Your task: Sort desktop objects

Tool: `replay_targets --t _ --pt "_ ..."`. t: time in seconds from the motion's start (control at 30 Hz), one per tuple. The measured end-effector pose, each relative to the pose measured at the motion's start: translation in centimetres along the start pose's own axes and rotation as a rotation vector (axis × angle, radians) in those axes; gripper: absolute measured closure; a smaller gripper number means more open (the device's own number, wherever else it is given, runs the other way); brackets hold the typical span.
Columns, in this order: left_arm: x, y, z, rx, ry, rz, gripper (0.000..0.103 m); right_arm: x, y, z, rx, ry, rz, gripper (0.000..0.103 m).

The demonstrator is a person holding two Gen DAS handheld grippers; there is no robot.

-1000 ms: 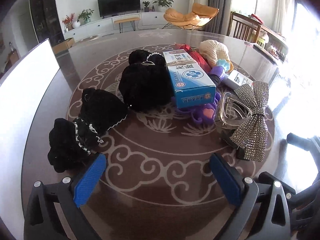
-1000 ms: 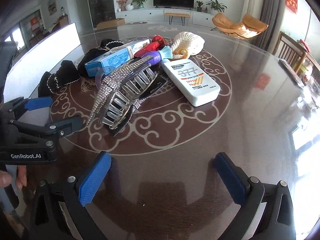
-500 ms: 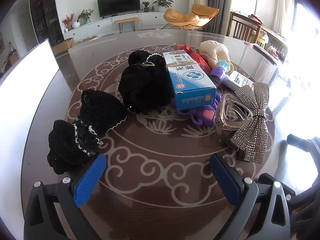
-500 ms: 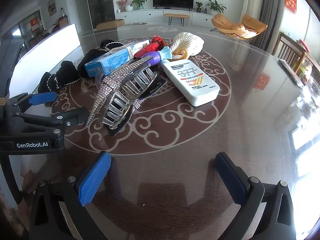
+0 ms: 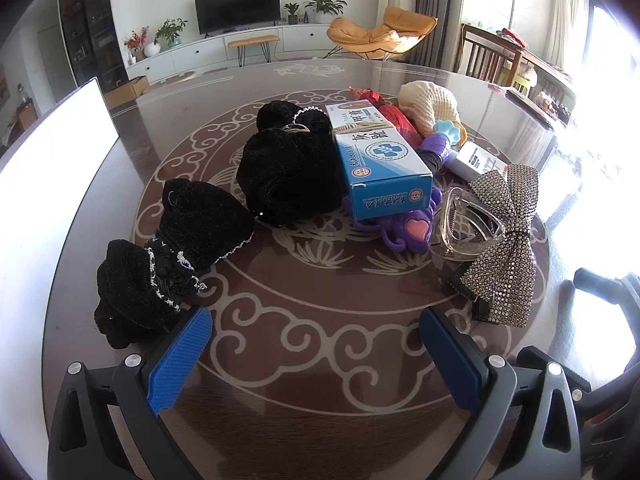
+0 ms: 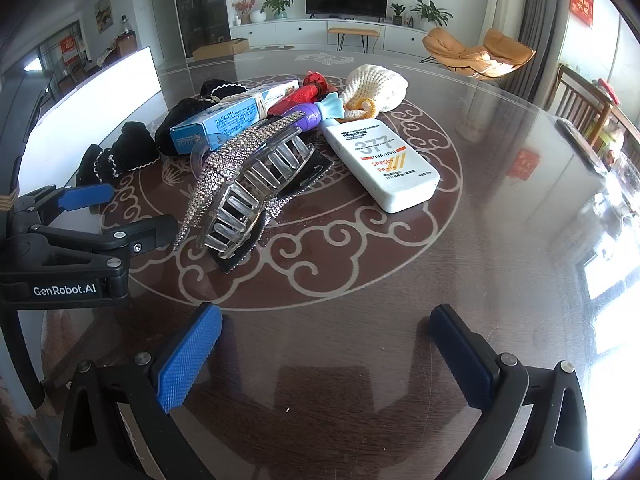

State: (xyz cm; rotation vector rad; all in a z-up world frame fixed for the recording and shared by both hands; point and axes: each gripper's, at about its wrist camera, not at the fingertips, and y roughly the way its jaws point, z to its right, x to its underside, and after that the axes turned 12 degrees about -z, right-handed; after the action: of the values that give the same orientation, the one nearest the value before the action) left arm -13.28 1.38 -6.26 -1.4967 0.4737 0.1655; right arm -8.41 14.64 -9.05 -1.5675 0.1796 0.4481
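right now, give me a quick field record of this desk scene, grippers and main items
left gripper: open, empty, above the table
right gripper: open, empty, above the table
table: dark, round, pale scroll pattern
blue box: on the purple toy, touching a black velvet pouch
rhinestone bow clip: lying by the white sunscreen bottle
second black pouch: near the left gripper's left finger
cream knitted item: far side of the pile

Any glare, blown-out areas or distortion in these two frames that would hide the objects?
Left wrist view: window light blows out the right edge beside the rhinestone bow clip, and the white panel is overexposed; the objects stay sharp. Right wrist view: glare streaks the glossy table at right; the sunscreen bottle label stays readable. Both show fisheye bending and dark corners.
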Motion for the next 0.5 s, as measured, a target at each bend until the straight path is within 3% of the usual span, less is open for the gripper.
replay_targets --t 0.5 --pt "0.02 0.02 -0.02 0.000 0.000 0.000 0.000 -0.01 0.07 0.00 0.000 0.001 0.000 0.000"
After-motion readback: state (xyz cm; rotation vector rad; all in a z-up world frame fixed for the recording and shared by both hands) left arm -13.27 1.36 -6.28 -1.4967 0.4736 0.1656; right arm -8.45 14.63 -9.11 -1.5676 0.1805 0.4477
